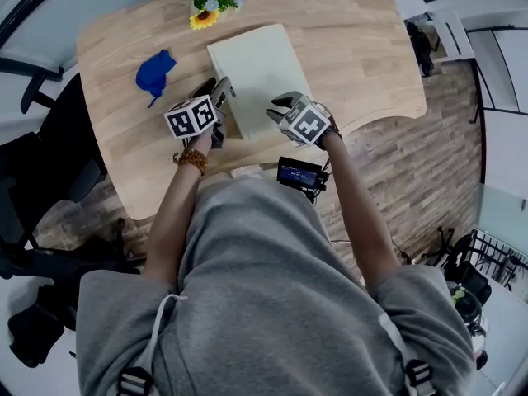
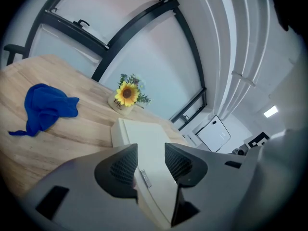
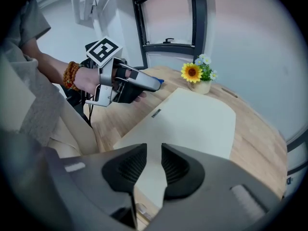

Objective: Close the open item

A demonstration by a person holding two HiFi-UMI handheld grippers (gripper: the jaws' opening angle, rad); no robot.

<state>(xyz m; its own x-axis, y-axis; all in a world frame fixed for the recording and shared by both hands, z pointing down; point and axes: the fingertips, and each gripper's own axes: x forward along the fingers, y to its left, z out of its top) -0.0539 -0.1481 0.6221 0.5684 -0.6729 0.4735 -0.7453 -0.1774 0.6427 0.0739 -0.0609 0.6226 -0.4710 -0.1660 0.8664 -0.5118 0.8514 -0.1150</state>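
One wooden worktop [image 1: 355, 56] carried a single flat cream case [image 1: 260, 64]. Its long axis ran straight ahead of both claws toward the flowers, and its near end lay under them. The left claw [image 2: 150, 150] hovered at the near left edge, by a small latch [image 2: 143, 178]. The right claw [image 3: 153, 150] hung over the near right corner, about equally close. Both claws stood partly open, gripping nothing. Left of the left claw lay one blue cloth [image 1: 154, 73]. One flower pot [image 1: 208, 5] stood beyond the case.
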